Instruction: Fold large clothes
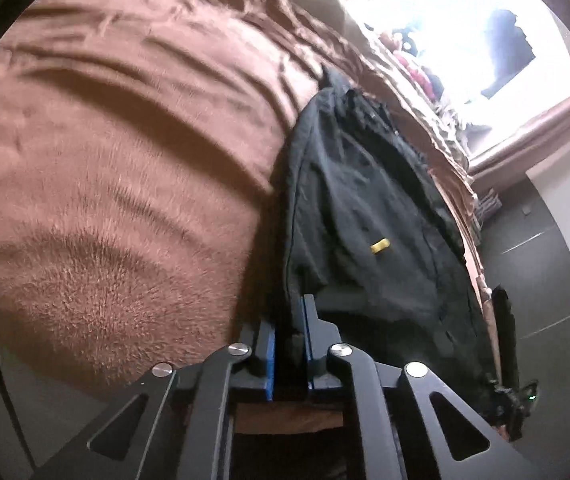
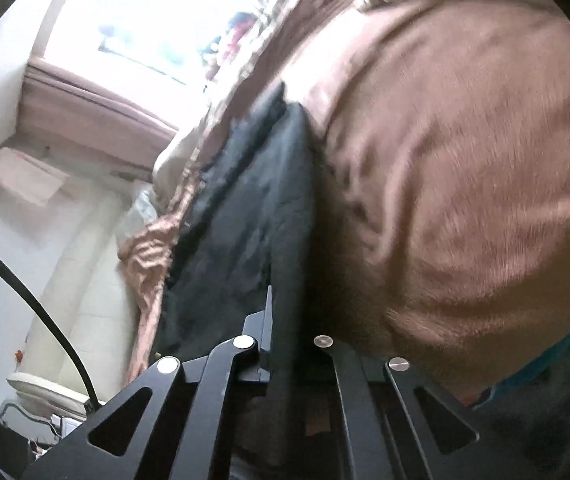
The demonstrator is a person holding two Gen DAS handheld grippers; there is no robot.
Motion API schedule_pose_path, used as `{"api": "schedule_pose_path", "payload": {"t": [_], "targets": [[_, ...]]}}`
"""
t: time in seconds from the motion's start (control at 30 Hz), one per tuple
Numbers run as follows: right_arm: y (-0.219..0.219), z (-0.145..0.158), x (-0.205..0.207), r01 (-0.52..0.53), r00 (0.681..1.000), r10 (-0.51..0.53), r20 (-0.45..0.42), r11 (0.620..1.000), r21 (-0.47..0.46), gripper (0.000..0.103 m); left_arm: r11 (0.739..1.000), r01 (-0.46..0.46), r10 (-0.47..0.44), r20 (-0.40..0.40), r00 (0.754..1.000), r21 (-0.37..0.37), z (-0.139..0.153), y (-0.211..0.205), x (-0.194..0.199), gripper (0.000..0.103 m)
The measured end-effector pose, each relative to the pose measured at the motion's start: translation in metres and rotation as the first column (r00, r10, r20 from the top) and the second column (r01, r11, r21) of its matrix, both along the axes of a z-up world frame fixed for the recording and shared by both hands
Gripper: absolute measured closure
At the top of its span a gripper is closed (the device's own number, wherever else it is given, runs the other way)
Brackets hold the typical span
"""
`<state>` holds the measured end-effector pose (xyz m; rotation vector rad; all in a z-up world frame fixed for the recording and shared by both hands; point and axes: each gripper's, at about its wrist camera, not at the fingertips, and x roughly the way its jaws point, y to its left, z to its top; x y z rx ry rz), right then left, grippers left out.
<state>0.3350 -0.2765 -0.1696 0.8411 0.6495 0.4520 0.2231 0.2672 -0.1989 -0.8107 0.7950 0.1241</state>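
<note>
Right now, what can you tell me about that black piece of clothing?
The black garment looks like thin, wrinkly cloth with seams and a small yellow tag. It lies stretched along the fuzzy brown blanket. The left gripper pinches one edge between blue pads; the right gripper clamps another edge.

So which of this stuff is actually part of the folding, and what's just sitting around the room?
Part of the job:
- black garment, spread on the bed
- left hand-held gripper, shut on the garment's edge
- right hand-held gripper, also pinching the garment

Just lying about:
- brown fuzzy blanket under the garment
- bright window
- black cable
</note>
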Motion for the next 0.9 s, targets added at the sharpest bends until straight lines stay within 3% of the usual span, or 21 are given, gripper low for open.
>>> {"api": "schedule_pose_path", "payload": {"t": [0.3, 0.47, 0.67, 0.9], "targets": [[0.006, 0.071, -0.038, -0.023, 0.988, 0.02, 0.155, 1.0, 0.019, 0.103, 0.999, -0.006, 0.0, 0.152, 0.988, 0.041, 0.074, -0.007, -0.019, 0.095], [-0.005, 0.092, -0.073, -0.037, 0.976, 0.028, 0.214, 0.999, 0.039, 0.103, 0.999, -0.017, 0.006, 0.239, 0.971, 0.044, 0.113, -0.008, -0.045, 0.096], [-0.02, 0.119, -0.115, -0.056, 0.951, 0.034, 0.306, 0.996, 0.065, 0.103, 0.998, -0.033, 0.014, 0.351, 0.936, 0.05, 0.168, -0.011, -0.081, 0.096], [-0.033, 0.15, -0.167, -0.083, 0.912, 0.047, 0.407, 0.994, 0.07, 0.103, 0.997, -0.05, 0.014, 0.481, 0.876, 0.062, 0.226, -0.024, -0.137, 0.096]]}}
